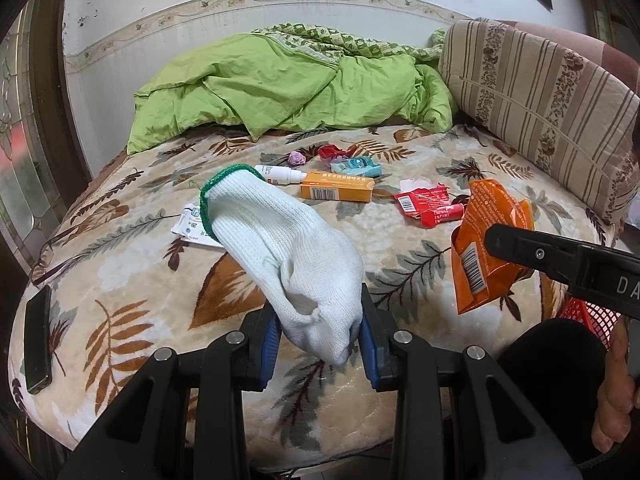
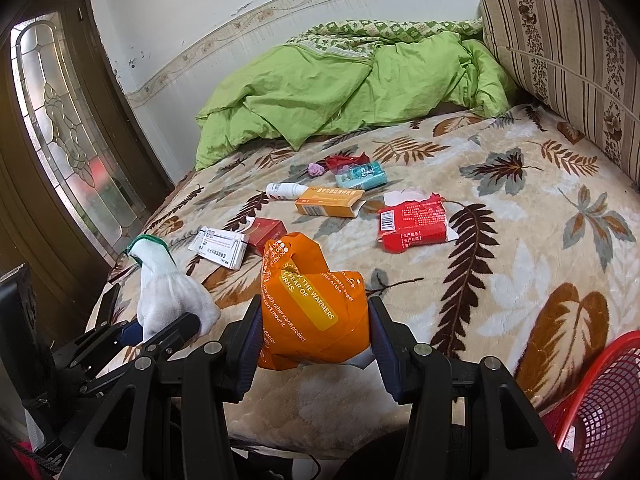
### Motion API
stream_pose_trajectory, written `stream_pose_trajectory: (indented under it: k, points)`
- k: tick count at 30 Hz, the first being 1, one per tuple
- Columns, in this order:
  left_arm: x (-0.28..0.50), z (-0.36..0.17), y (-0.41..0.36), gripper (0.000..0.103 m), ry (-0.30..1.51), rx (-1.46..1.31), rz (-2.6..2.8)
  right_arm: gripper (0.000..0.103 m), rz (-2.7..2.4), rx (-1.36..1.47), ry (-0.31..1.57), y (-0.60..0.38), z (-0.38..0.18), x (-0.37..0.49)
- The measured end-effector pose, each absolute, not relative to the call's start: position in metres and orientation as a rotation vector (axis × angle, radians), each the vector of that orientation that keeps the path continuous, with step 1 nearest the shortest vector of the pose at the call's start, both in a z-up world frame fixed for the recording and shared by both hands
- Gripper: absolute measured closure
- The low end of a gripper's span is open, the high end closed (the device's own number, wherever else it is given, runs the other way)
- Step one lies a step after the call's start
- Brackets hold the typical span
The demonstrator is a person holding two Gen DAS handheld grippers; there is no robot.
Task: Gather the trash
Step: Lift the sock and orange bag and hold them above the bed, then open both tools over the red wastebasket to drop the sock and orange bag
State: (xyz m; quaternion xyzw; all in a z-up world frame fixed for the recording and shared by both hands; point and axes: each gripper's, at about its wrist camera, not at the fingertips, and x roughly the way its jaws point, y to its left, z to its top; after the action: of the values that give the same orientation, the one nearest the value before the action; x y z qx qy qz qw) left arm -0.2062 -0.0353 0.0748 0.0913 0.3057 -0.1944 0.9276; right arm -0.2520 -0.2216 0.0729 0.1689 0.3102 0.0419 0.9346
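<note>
My left gripper (image 1: 318,340) is shut on a white knit glove (image 1: 276,232) with a green cuff, held above the bed's front edge; it also shows in the right wrist view (image 2: 168,292). My right gripper (image 2: 314,340) is shut on a crumpled orange wrapper (image 2: 316,304), which also shows in the left wrist view (image 1: 484,248). More trash lies on the bed: an orange box (image 1: 338,191), a white bottle (image 1: 280,175), red wrappers (image 1: 426,204), a teal packet (image 1: 354,166), a white pack (image 2: 222,250) and a red box (image 2: 269,231).
A red mesh basket (image 2: 600,400) stands at the bed's front right corner. A black phone (image 1: 38,340) lies at the bed's left edge. A green quilt (image 1: 288,88) and a striped cushion (image 1: 540,100) fill the back. A glass door (image 2: 68,140) is at the left.
</note>
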Motion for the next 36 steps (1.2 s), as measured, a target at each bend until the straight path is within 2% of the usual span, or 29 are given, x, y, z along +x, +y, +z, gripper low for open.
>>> stream_pose_trajectory:
  k: [26, 36]
  points:
    - [-0.225, 0.092, -0.058, 0.070, 0.619, 0.217, -0.470, 0.050, 0.053, 0.423, 0.601, -0.249, 0.089, -0.284]
    - [-0.241, 0.108, -0.092, 0.070, 0.609, 0.225, -0.617, 0.050, -0.066, 0.462, 0.581, -0.296, 0.099, -0.316]
